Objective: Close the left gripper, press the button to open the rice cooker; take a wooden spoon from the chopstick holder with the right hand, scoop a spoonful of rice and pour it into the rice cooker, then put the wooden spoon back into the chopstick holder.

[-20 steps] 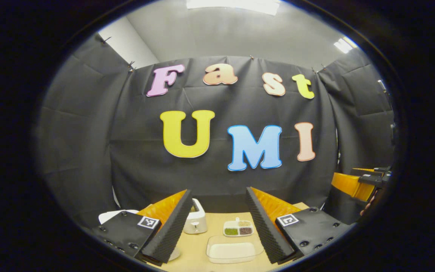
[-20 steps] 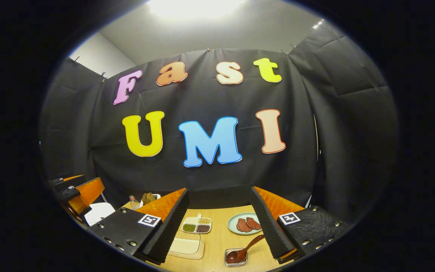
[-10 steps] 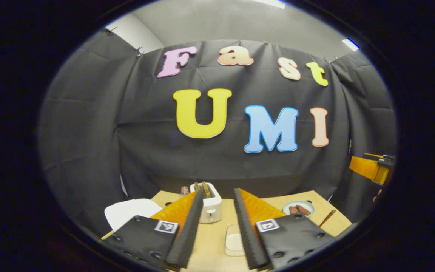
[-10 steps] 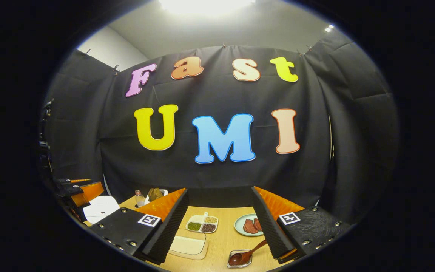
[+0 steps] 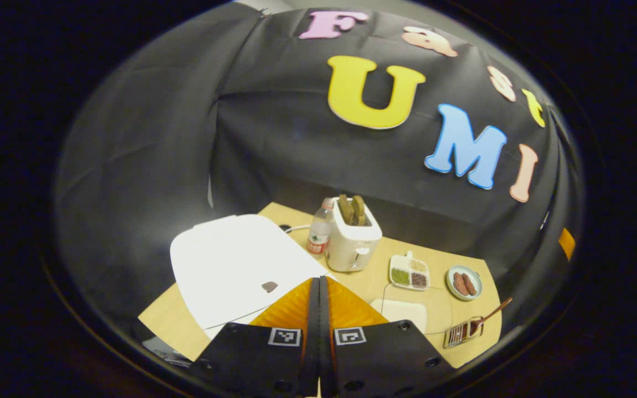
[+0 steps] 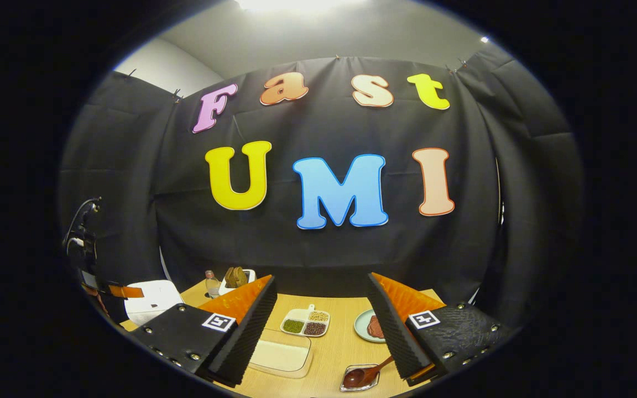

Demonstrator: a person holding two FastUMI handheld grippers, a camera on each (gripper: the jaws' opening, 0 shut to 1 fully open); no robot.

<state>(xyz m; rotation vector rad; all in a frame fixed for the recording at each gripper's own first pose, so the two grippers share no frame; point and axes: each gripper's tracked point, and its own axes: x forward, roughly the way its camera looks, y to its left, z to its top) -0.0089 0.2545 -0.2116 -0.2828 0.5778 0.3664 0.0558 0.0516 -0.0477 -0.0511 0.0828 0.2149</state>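
Fingers (image 5: 312, 309) pressed together above white rice cooker (image 5: 235, 265)

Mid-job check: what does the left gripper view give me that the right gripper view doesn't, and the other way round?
Left gripper view: the left gripper, fingers shut together, pointing down at the white rice cooker lid near its dark button.
Right gripper view: the right gripper, fingers open, level over the table.
Both: that lid, the toaster, divided dish, meat plate, clear rice box, and the wooden spoon in its holder.
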